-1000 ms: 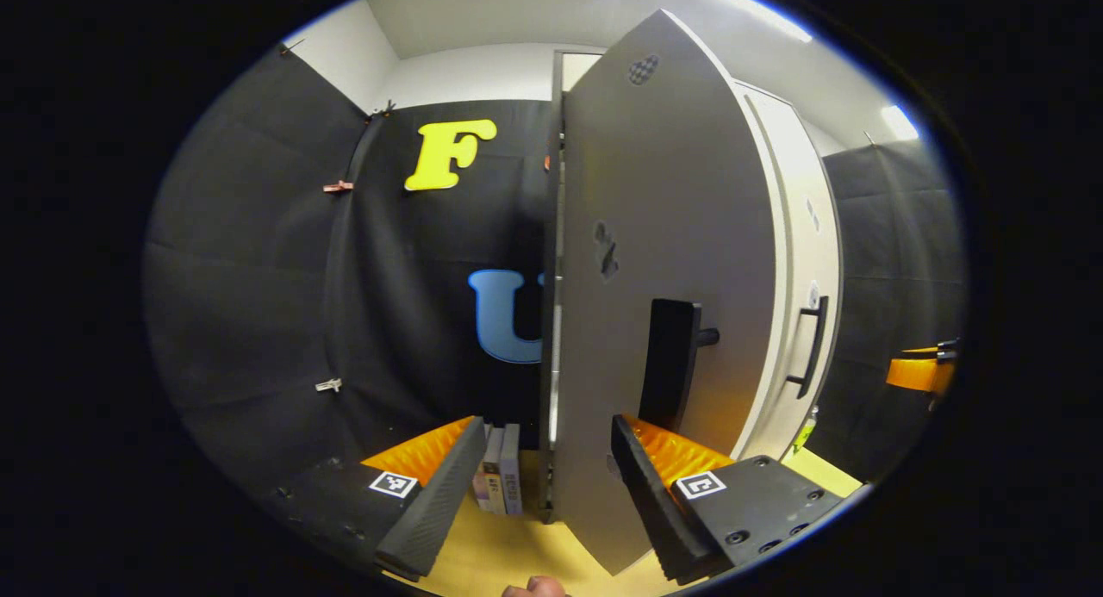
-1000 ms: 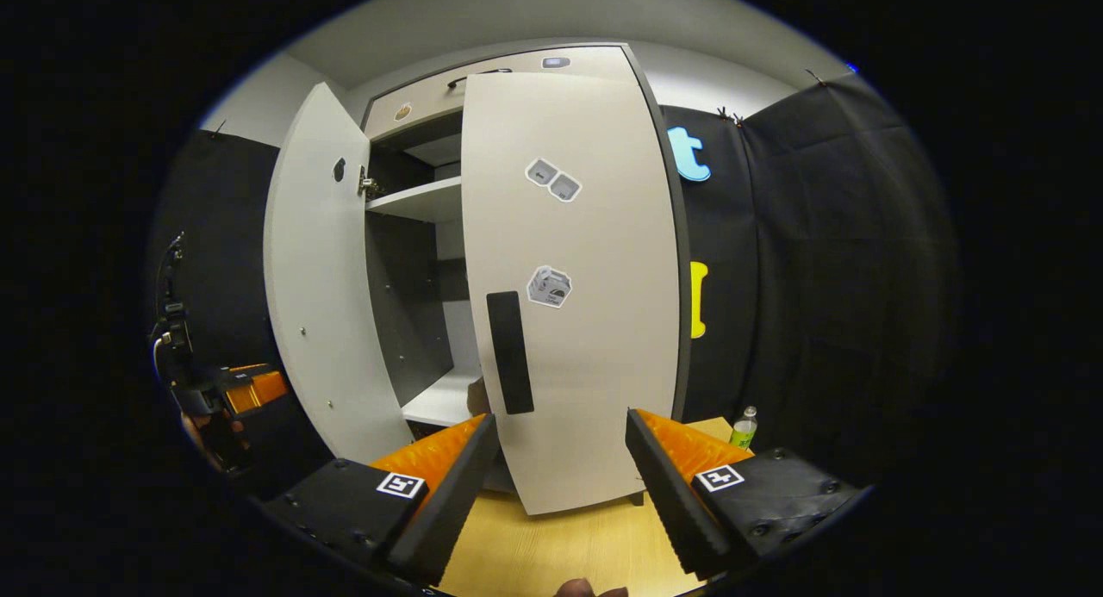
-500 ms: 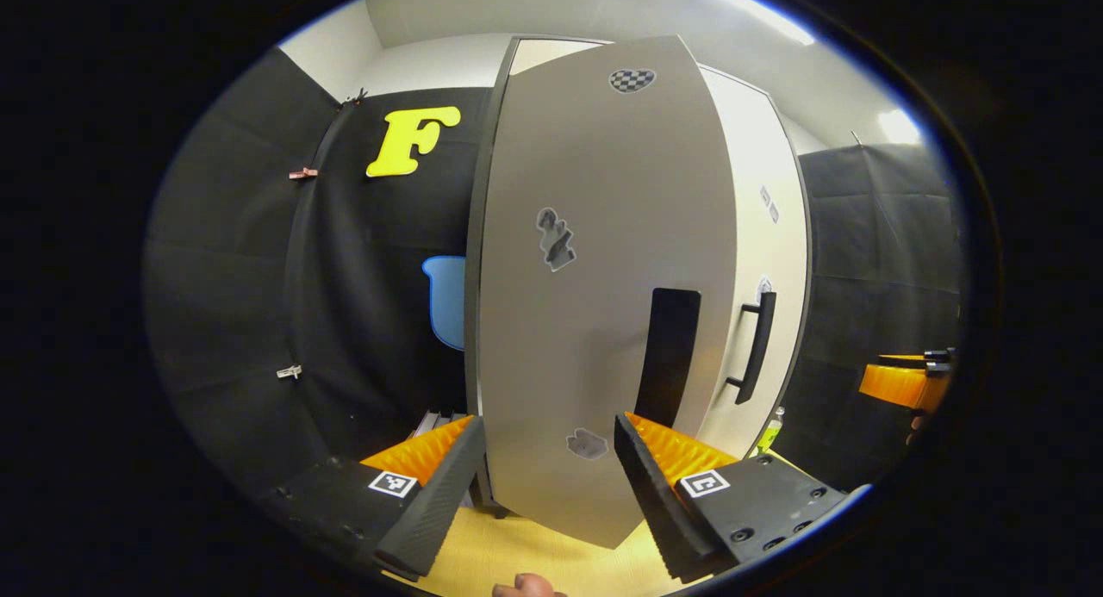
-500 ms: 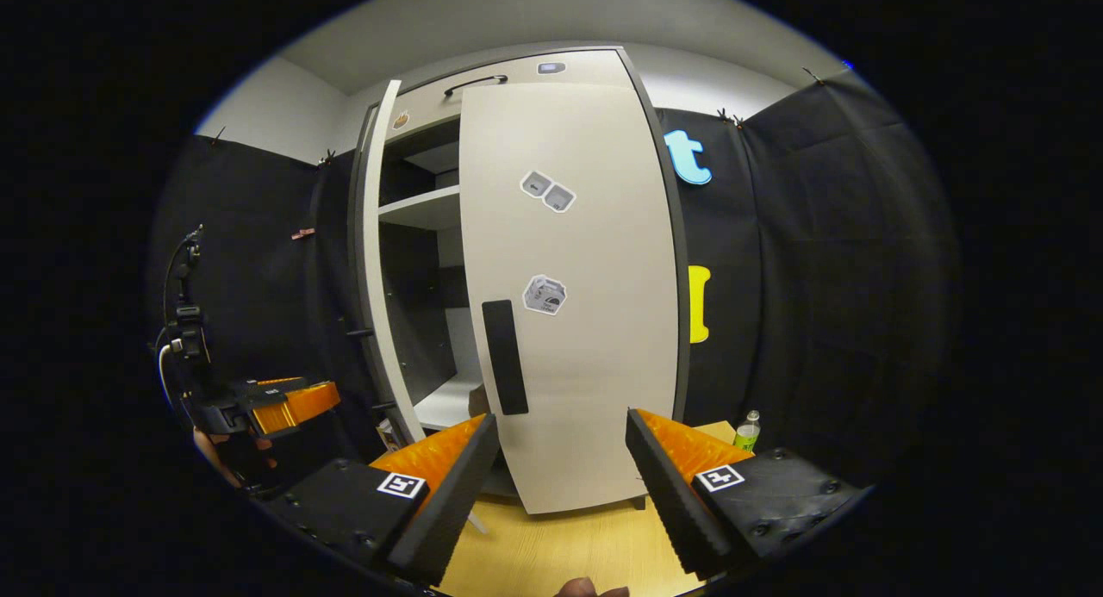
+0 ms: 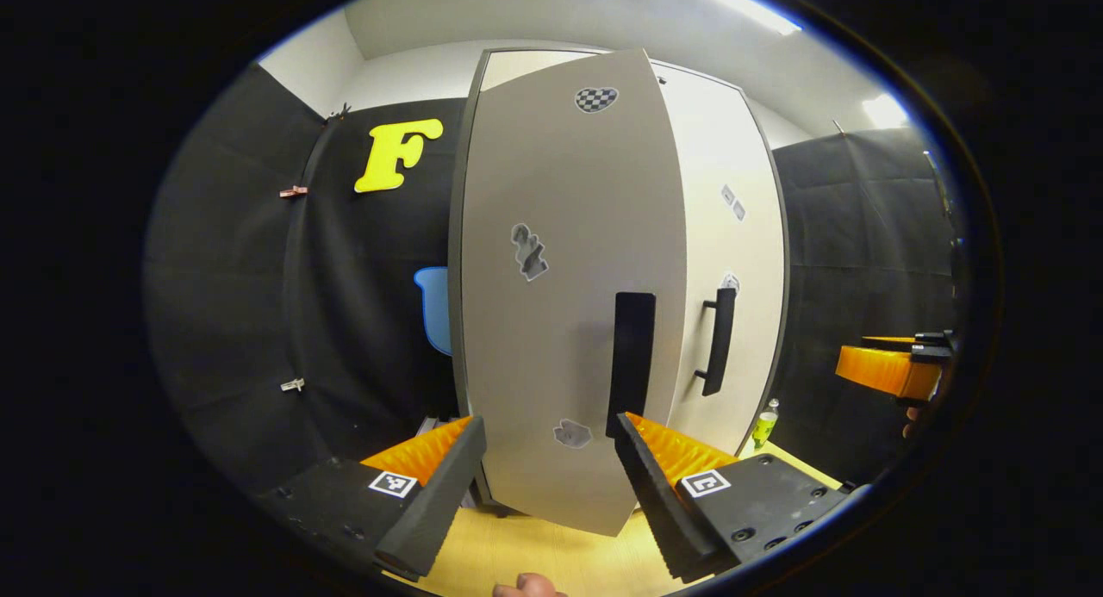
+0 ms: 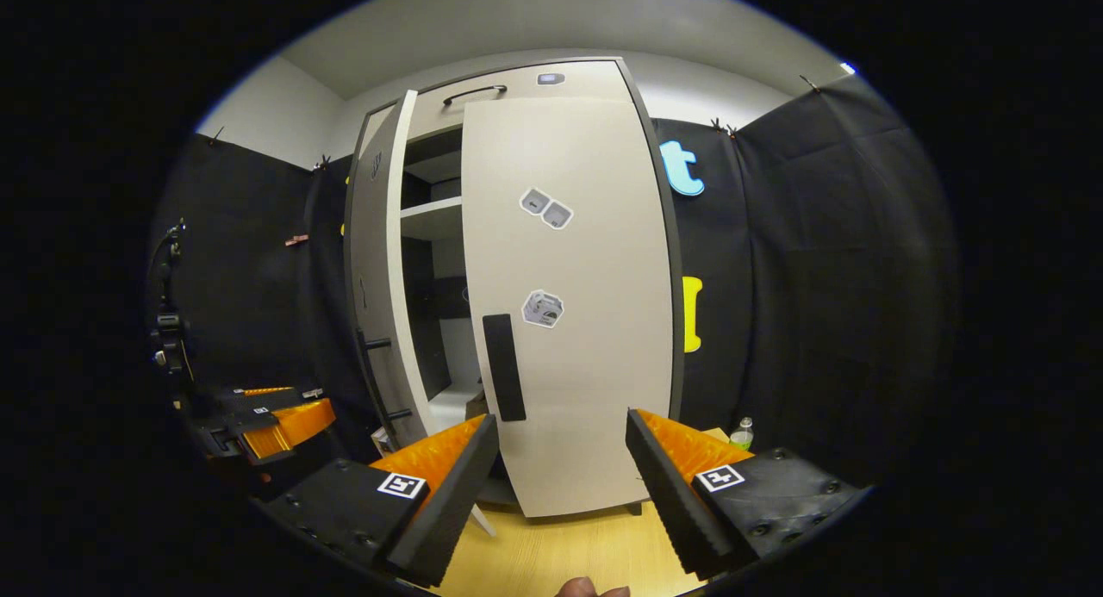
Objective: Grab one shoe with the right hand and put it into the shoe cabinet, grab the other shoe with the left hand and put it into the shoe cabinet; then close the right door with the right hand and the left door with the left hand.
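The pale shoe cabinet (image 6: 517, 84) stands ahead. Its right door (image 6: 586, 356) is shut, with a black handle (image 6: 502, 367). Its left door (image 5: 560, 321) stands a little ajar, and in the right gripper view a narrow gap shows a shelf (image 6: 431, 218) behind it. No shoe can be made out through the gap. My left gripper (image 5: 543, 494) is open close in front of the left door, beside its black handle (image 5: 633, 351). My right gripper (image 6: 556, 494) is open, a short way back from the right door. Each gripper also appears far off to the side: left gripper (image 6: 276, 416), right gripper (image 5: 888, 369).
A small green-capped bottle (image 6: 741, 432) stands on the light wooden surface (image 6: 560, 554) by the cabinet's right side. Black cloth walls close in on both sides. A camera stand (image 6: 168, 321) rises at the far left of the right gripper view.
The left door has swung from wide open to almost shut, with my left gripper following it. The right door stayed shut and my right gripper hardly moved.
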Demonstrator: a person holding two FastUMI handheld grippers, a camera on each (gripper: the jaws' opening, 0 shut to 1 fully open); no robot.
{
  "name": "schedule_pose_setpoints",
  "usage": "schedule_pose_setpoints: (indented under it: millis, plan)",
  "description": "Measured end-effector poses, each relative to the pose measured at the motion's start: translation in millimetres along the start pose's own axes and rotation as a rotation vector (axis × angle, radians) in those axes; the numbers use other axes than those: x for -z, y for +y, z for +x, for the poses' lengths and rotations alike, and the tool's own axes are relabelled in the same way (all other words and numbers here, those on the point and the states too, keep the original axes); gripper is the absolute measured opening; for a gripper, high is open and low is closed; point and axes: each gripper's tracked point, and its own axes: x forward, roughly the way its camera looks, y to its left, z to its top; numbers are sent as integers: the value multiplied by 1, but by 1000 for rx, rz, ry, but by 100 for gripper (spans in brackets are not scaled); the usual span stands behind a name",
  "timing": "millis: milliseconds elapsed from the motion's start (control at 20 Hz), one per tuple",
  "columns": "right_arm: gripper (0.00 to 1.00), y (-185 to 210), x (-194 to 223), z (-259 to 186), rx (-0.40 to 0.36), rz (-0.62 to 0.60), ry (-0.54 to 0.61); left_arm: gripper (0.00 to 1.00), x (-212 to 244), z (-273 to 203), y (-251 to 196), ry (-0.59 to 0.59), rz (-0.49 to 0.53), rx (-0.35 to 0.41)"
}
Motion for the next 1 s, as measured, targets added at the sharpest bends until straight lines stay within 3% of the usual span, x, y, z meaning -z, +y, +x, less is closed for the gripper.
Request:
schedule_pose_setpoints:
  millis: [1000]
  plan:
    - [98,6,3,-15,36,-27,-29,95,-6,-21,-3,-14,-1,35]
